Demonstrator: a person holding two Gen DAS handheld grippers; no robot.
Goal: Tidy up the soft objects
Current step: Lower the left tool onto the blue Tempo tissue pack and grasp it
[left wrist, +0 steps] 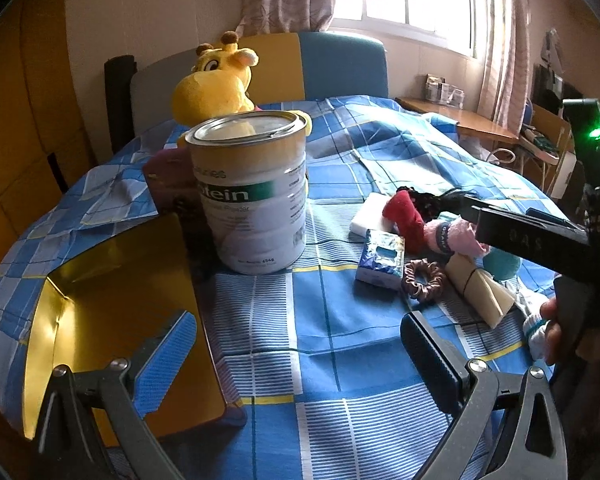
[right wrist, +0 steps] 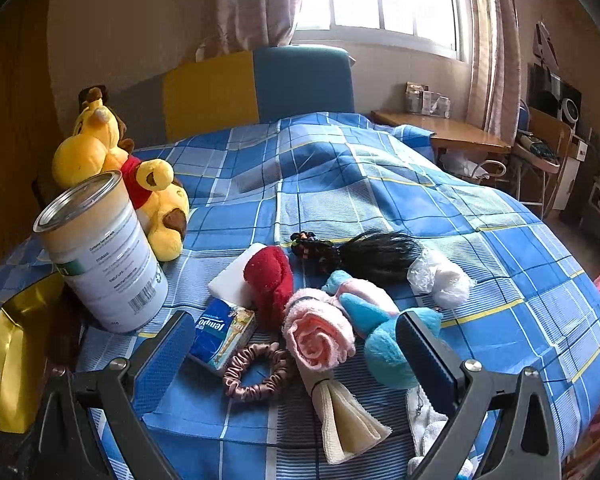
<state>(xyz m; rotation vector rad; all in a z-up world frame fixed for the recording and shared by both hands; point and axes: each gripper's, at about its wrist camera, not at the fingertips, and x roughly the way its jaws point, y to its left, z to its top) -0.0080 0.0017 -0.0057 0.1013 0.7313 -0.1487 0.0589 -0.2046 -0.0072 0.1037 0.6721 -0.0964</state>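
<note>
In the left wrist view, the left gripper [left wrist: 300, 364] hangs low over the bed [left wrist: 320, 360] with its jaws spread wide and nothing between them; its left pad stands in front of the open golden box [left wrist: 80, 328], which lies on its side beside the tall tin can [left wrist: 252, 192]. I judge the box is turned this way to receive the soft things. The right gripper [left wrist: 460, 204] reaches over the pile, but from here I cannot tell how its jaws stand. In the right wrist view, the right gripper [right wrist: 296, 356] has its jaws spread wide too, holding nothing, above the pink rolled towel [right wrist: 320, 336] and the pink scrunchie [right wrist: 256, 372]. The red sock [right wrist: 270, 280], the blue plush [right wrist: 388, 336] and the tissue pack [right wrist: 224, 332] lie close together in the pile, probably gathered for sorting.
</note>
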